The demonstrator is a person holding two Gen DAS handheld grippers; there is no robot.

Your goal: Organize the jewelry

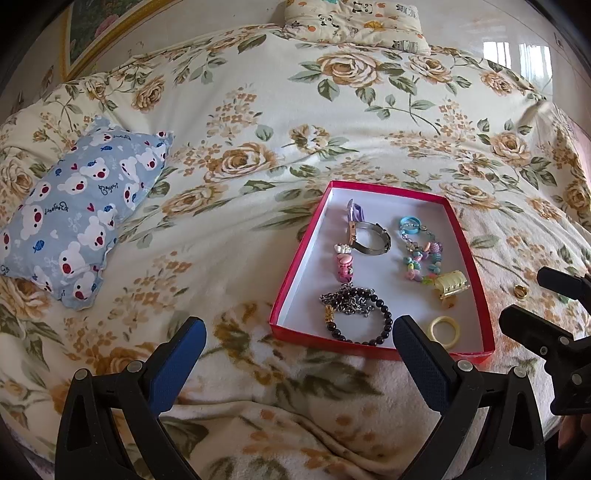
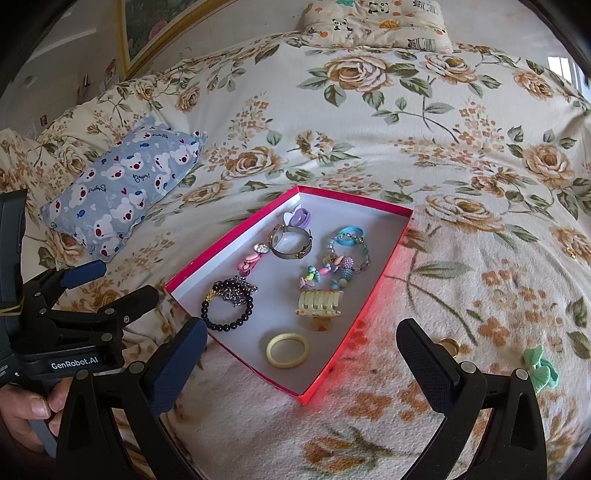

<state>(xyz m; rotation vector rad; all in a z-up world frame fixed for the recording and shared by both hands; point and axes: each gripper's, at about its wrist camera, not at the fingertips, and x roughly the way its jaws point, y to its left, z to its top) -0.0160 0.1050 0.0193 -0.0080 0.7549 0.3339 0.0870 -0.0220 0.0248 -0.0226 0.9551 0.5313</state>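
A shallow red box with a white floor lies on the floral bedspread. It holds a black bead bracelet, a metal bangle, a colourful bead bracelet, a yellow hair claw and a pale yellow ring. Outside the box to its right lie a small gold ring and a mint bow. My left gripper is open and empty before the box. My right gripper is open and empty over the box's near corner.
A blue bear-print pillow lies at the left. A panda-print pillow lies at the far edge. A fleece blanket covers the near bed. A framed picture stands at the back left.
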